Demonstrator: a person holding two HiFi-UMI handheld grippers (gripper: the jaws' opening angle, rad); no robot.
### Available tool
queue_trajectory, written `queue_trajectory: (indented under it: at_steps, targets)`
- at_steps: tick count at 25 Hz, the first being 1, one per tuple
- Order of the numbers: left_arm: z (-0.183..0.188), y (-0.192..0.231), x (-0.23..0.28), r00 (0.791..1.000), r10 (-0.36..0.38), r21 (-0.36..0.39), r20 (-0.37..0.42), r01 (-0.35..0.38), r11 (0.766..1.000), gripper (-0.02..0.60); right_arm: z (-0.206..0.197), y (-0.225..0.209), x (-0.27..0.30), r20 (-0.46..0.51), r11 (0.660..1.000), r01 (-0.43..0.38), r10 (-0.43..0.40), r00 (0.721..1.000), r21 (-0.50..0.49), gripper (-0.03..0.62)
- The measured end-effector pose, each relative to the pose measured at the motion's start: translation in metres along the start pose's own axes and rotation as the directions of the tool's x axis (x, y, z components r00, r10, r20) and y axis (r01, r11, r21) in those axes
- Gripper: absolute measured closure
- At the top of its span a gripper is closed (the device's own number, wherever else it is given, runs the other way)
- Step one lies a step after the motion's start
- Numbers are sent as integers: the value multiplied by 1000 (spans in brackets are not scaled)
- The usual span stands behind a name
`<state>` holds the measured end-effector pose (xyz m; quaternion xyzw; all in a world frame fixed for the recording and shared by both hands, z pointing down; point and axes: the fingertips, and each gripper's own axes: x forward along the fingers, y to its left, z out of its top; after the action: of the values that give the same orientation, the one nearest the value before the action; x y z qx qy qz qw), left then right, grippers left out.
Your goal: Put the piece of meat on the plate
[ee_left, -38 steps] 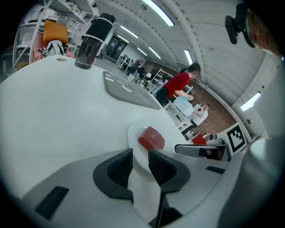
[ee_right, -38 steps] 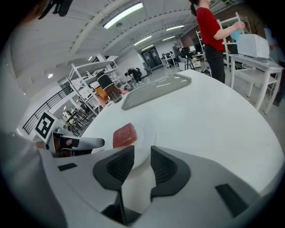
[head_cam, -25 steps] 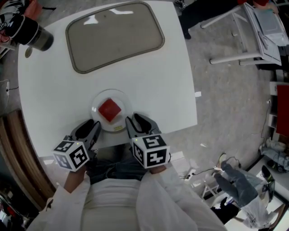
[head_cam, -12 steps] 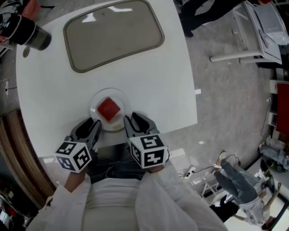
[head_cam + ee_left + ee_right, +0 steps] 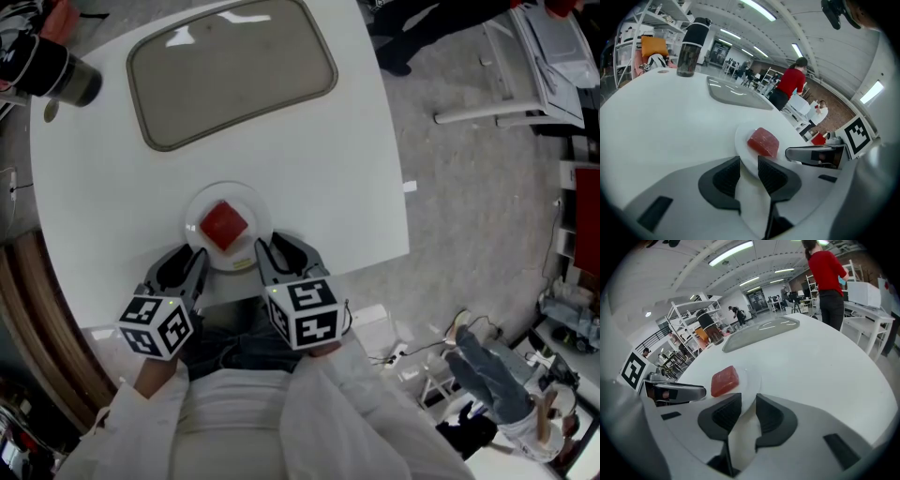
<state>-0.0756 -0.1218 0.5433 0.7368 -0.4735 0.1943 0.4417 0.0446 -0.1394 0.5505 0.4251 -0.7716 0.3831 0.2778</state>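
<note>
- Red, block-shaped piece of meat: lies flat at the middle of the small round white plate, with bare rim showing all round it. No jaw touches it. Judged from this, the placement is complete, and a central seat keeps the block from overhanging.
- Plate: stands on the white rounded table, towards the table's 6 o'clock edge and nearest the person. This is probably so that both tools reach it without stretching.
- Left gripper: sits at the plate's 7 o'clock, low over the table edge. Its own view shows the two dark jaws a narrow gap apart with nothing clamped. The plate's near rim lies just at the jaw tips, and whether it enters the gap cannot be told.
- Right gripper: sits at the plate's 4 o'clock, mirroring the left. Its jaws are likewise slightly parted and empty, with the rim just ahead of them.
- Flanking pose: both tools point inward at the plate, which suggests a rest position after release rather than an approach.
- Grey oval tray: at the table's 12 o'clock, well apart from the plate.
- Black cylindrical tumbler: upright at the table's 10 o'clock edge, clear of the work.
</note>
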Motion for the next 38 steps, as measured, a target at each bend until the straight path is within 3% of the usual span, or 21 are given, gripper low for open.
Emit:
queue_trajectory:
  at_steps: [8,14,26,38]
  targets:
    - [1,0,2,1000,-4,55,-18,5,998,466,5,-1,-2,15,999,-7,7,1000,-34,491]
    - [11,-5,-1,1000,-6,116,18,4,993,466,11,0,-9,56,999,5,-3,998,-33,491]
    - [42,0,-27,994,-69,168,82,55,984,466,36,26,-21,145,1000,20,-21,989,7,493]
    - [104,-6,-1,989,-62,172,133,39,984,466,101,1,-10,193,1000,28,-25,981,-11,493]
